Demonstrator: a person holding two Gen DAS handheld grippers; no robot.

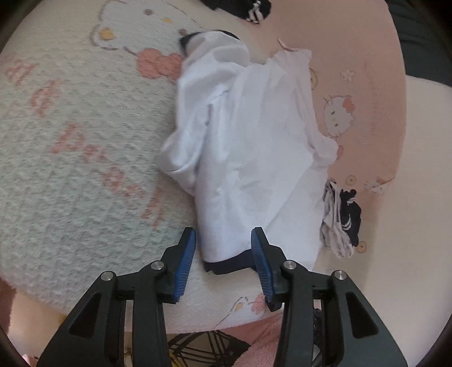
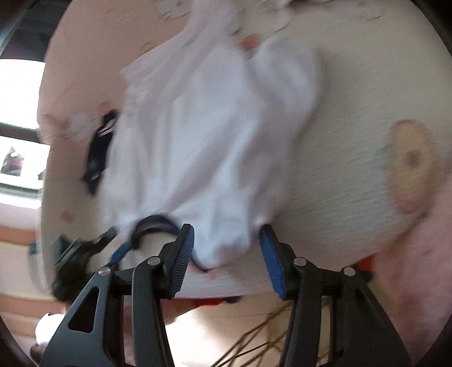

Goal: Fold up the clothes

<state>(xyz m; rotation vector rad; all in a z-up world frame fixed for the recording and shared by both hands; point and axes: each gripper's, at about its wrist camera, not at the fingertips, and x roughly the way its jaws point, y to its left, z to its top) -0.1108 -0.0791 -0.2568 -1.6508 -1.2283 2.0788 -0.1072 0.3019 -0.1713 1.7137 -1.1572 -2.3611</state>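
White shirt half-folded, both grippers released at its near edge

The white shirt (image 1: 248, 158) lies bunched on the blanket (image 1: 70, 158). Left gripper (image 1: 223, 248) and right gripper (image 2: 227, 242) stand spread, straddling its navy hem (image 1: 228, 261); pinching one layer only would likely drag the fold apart.

Your left gripper (image 1: 223, 242) hangs with its blue-padded jaws spread, just above the near end of the crumpled white cotton garment (image 1: 248, 158), where a dark navy hem band (image 1: 228, 264) shows between the pads. The garment lies on a fluffy cream blanket with pink cartoon-cat print (image 1: 70, 146). Just right of it sits a small black-and-white striped cloth bundle (image 1: 343, 223); another dark striped piece (image 1: 248, 10) lies at the far edge.
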